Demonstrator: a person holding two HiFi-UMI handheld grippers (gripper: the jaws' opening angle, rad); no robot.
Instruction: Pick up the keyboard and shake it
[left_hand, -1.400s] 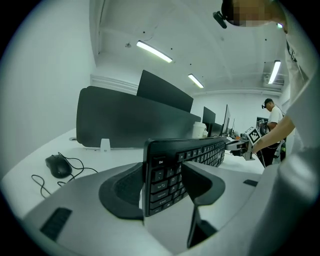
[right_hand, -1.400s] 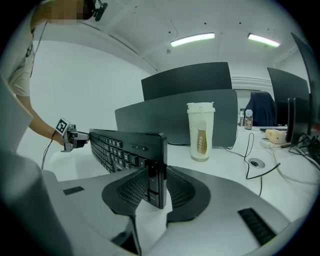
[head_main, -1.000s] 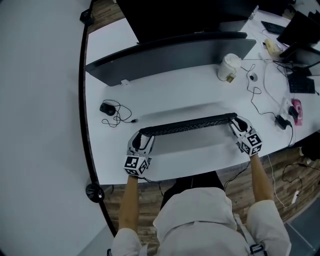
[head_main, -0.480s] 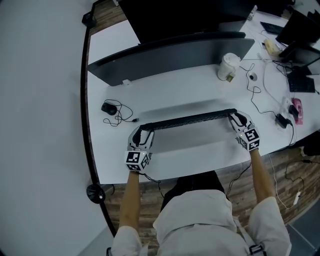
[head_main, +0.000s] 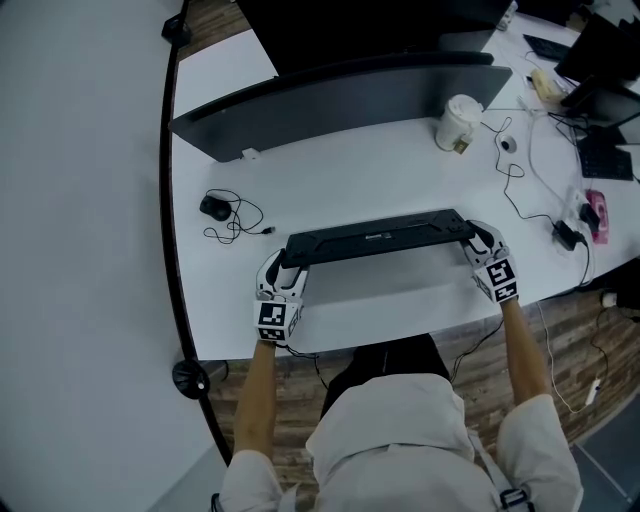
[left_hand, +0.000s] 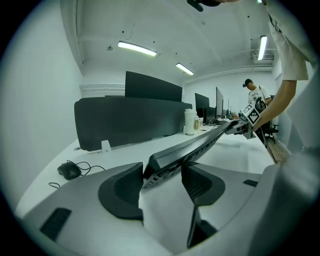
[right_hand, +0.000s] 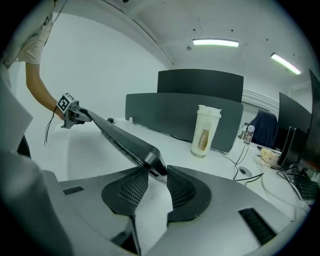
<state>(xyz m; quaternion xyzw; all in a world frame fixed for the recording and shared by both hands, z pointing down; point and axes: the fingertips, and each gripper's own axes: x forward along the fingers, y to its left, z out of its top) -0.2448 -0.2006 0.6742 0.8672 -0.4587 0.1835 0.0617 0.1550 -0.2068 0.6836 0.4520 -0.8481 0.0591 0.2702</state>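
Note:
A long black keyboard (head_main: 375, 238) hangs above the white desk (head_main: 400, 175), held by its two short ends. Its broad flat face is turned up toward the head view. My left gripper (head_main: 283, 268) is shut on its left end; in the left gripper view the keyboard (left_hand: 200, 145) runs away from between the pads of my left gripper (left_hand: 162, 175), tilted. My right gripper (head_main: 477, 240) is shut on the right end. In the right gripper view that end's corner of the keyboard (right_hand: 125, 142) sits pinched in my right gripper (right_hand: 157, 177).
A black mouse (head_main: 214, 208) with a coiled cable lies at the left of the desk. A dark divider panel (head_main: 340, 100) stands across the back, with a white cup (head_main: 458, 120) in front of it. Cables and small devices (head_main: 560, 230) crowd the right side.
The keyboard has rolled about its long axis: it showed a thin edge before and shows its broad flat face now. Both grippers rolled with it and kept their grip.

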